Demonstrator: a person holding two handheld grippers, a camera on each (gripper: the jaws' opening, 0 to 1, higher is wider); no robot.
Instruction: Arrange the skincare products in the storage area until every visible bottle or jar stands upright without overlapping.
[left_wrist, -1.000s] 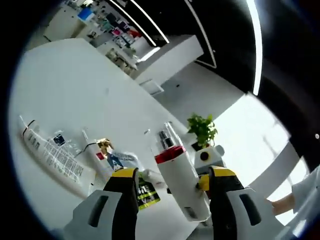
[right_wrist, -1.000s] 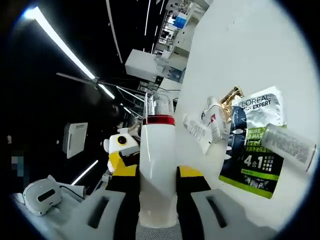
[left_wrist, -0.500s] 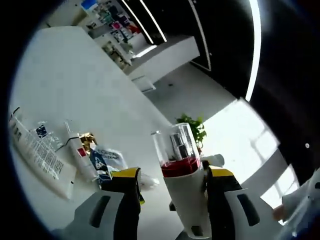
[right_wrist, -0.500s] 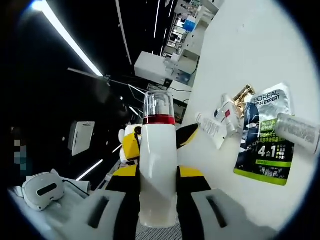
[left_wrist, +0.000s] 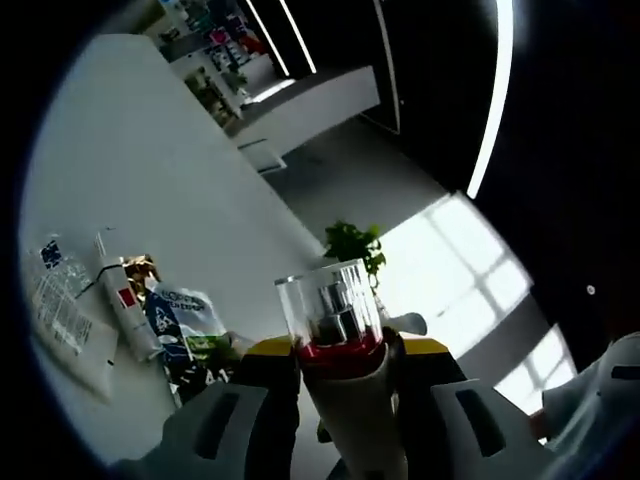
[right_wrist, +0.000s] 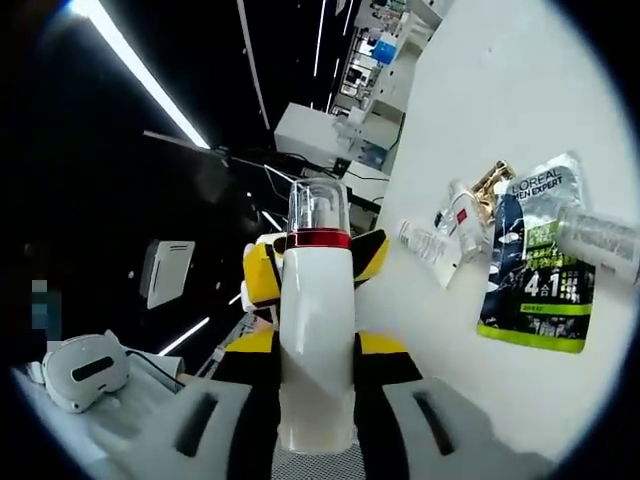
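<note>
A white bottle (left_wrist: 345, 400) with a red band and a clear cap is held up in the air. My right gripper (right_wrist: 316, 340) is shut on its lower body (right_wrist: 316, 350). My left gripper (left_wrist: 340, 350) is shut on it just below the red band, and its yellow fingers (right_wrist: 262, 275) flank the neck in the right gripper view. On the white table (right_wrist: 500, 100) lie a L'Oreal sachet (right_wrist: 535, 290), a small tube (right_wrist: 460, 215) with a red label and gold cap, a clear bottle (right_wrist: 600, 240) on its side across the sachet, and a long white tube (left_wrist: 60, 320).
A potted plant (left_wrist: 350, 245) stands beyond the table's far edge. A white headset (right_wrist: 80, 370) rests low on the left of the right gripper view. Shelves with goods (right_wrist: 385, 45) stand far off. A person's white sleeve (left_wrist: 600, 390) shows at the right.
My left gripper's jaws have closed in from a wide gap onto the bottle's neck. The right gripper has kept its hold. Both views have shifted a little.
</note>
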